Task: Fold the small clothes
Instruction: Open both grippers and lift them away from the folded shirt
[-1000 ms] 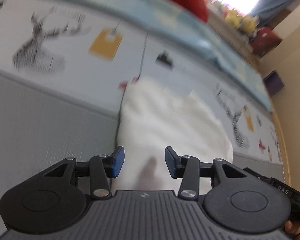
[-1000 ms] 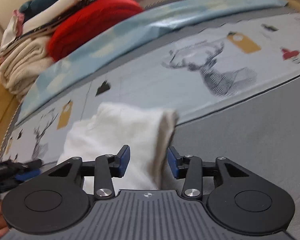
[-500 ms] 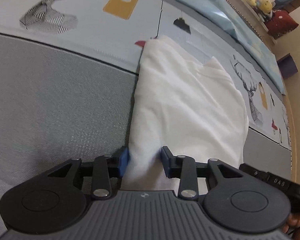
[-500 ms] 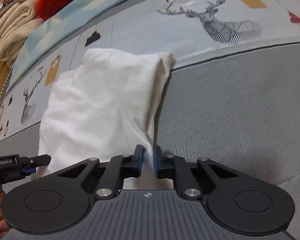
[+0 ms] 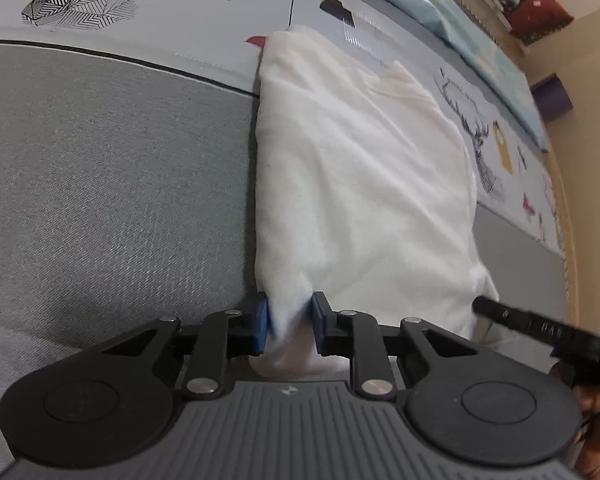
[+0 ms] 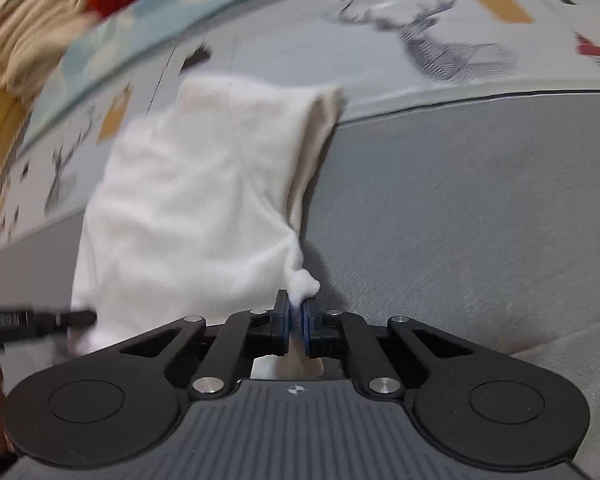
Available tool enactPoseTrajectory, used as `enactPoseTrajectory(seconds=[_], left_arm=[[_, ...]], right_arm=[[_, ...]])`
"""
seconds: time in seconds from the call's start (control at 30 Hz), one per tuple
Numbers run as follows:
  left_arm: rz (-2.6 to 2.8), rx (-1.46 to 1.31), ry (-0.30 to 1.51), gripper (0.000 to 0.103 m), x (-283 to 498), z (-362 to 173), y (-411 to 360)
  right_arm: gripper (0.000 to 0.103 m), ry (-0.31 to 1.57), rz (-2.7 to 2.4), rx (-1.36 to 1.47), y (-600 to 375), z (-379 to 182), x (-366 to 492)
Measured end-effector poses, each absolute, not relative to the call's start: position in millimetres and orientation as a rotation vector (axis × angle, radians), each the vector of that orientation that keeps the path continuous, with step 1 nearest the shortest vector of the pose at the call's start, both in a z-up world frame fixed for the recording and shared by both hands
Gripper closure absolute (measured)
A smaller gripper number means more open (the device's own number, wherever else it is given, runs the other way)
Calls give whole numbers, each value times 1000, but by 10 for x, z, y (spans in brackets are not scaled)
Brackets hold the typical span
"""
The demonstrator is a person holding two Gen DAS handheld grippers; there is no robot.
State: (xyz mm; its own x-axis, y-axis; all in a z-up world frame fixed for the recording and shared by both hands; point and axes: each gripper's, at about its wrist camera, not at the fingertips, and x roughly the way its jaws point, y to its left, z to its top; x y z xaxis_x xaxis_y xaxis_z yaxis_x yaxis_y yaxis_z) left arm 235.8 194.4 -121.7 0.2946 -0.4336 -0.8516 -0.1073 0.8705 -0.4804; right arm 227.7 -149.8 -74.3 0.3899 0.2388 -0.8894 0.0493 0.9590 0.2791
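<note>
The grey bed surface (image 5: 112, 184) carries 1 white folded garment (image 5: 364, 184). The far part of the garment lies on a pale sheet (image 6: 380, 60) with deer prints.

Soft, even indoor light fills both views. The left wrist view is mostly sharp, with slight blur where the white cloth (image 5: 360, 184) meets the tool (image 5: 290, 322). The right wrist view is motion-smeared, worst along the top. Fisheye bending curves the mat (image 6: 440, 208) lines.
</note>
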Motion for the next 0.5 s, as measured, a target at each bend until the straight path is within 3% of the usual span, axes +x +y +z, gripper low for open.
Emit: enactPoseTrajectory(seconds=[0.07, 0.27, 0.3, 0.47, 0.5], left_arm=[[-200, -457, 1280, 69, 2335, -1211, 1924], [-191, -291, 1300, 68, 2283, -1229, 1804], [-190, -245, 1296, 63, 2262, -1218, 1771], [-128, -43, 1148, 53, 2045, -798, 1695], [-122, -17, 1095, 44, 1963, -661, 1689]], right_arm=[[96, 1179, 104, 260, -1513, -757, 2256], [82, 1266, 110, 60, -1377, -845, 2187], [75, 1273, 106, 41, -1385, -853, 2180], [72, 1166, 60, 7, -1447, -609, 2079], [71, 1105, 53, -26, -1437, -493, 2018]])
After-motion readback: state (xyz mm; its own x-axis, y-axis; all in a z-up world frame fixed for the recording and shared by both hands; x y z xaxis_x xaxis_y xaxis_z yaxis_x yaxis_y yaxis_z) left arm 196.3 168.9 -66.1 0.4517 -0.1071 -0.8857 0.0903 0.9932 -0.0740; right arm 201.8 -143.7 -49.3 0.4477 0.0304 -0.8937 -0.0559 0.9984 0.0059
